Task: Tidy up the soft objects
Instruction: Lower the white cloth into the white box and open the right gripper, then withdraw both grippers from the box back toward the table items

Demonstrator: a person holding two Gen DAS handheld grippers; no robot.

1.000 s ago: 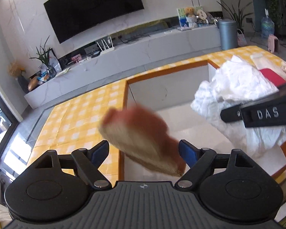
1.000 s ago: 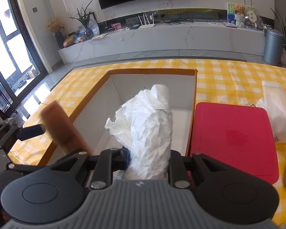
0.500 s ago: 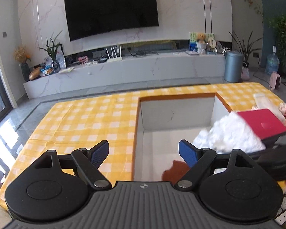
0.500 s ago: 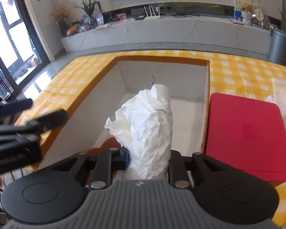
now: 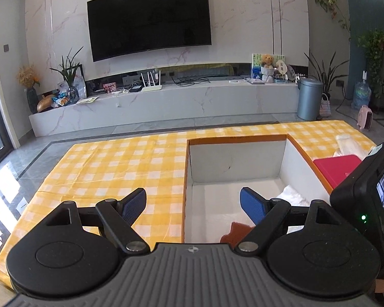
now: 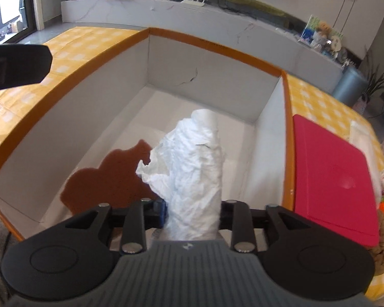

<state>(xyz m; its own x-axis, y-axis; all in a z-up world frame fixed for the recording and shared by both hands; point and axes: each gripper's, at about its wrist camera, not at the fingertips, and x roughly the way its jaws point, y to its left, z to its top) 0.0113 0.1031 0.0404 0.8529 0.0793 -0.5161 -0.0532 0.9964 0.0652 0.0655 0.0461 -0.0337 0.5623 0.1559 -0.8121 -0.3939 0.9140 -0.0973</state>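
The right gripper (image 6: 192, 209) was clamped tight on a crumpled white bag (image 6: 194, 171), which stuck up from between its fingers and hung over the inside of the cardboard box (image 6: 215, 46). Right next to it, the brown soft toy (image 6: 107, 176) was lying flat on the white box floor, near the left wall. The left gripper (image 5: 193, 202) had its blue pads (image 5: 252, 204) spread wide with nothing in them, parked over the box's near left edge. The box sat on a yellow checkered tablecloth (image 5: 115, 163), with a red lid (image 6: 330, 174) just beside its right wall.
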